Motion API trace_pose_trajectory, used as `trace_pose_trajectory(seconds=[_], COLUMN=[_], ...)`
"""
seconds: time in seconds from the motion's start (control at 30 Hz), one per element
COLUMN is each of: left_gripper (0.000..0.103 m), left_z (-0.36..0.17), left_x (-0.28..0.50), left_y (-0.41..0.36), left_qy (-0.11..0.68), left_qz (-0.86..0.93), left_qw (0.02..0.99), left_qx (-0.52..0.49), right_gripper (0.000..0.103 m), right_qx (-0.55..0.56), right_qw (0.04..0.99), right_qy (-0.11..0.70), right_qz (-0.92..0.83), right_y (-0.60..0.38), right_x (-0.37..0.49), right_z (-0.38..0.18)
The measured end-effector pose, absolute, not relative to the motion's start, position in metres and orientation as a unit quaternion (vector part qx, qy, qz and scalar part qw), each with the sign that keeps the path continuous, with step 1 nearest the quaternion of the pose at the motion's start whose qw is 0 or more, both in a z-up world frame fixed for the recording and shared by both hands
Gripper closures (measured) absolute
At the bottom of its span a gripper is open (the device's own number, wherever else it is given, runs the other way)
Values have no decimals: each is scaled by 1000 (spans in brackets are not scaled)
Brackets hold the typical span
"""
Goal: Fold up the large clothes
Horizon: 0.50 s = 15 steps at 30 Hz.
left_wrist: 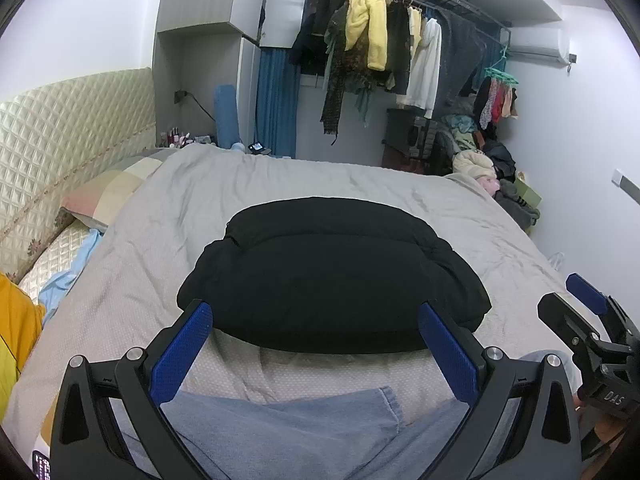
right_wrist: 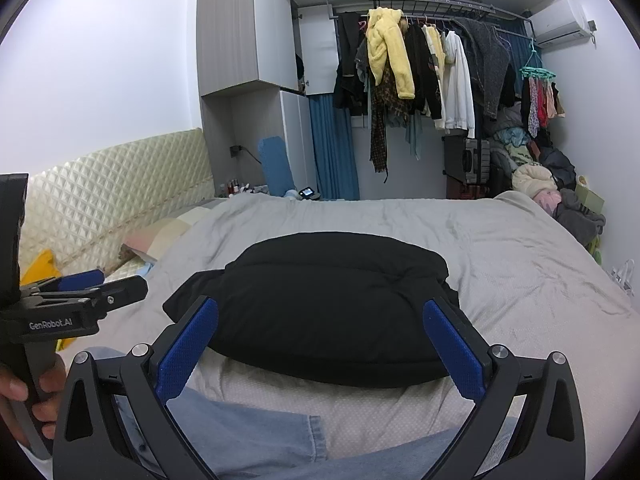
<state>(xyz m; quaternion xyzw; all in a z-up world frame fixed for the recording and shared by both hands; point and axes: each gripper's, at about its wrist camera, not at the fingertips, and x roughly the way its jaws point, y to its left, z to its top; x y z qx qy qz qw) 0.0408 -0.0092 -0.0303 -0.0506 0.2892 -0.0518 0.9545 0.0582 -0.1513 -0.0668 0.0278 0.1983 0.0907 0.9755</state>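
A black padded garment lies folded into a thick rounded bundle on the grey bed cover; it also shows in the right wrist view. My left gripper is open and empty, held just above the bundle's near edge. My right gripper is open and empty too, in front of the same edge. Each gripper shows in the other's view: the right one at the far right, the left one at the far left.
A light blue denim garment lies at the bed's near edge. Pillows and a quilted headboard are on the left, a yellow garment beside them. A rack of hanging clothes and a clothes pile stand beyond the bed.
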Motion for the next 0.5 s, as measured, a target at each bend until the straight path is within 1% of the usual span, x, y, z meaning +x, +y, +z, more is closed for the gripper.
trace_pose_trajectory(seconds=[0.5], left_gripper=[0], left_z=[-22], left_x=[35], left_y=[-10], left_qy=[288], left_qz=[-50], left_qw=[955], left_qx=[-46], right_gripper=[0], right_qx=[33], right_qw=[975], right_qy=[200], right_qz=[88], right_y=[-156], right_x=[54], right_z=[-64])
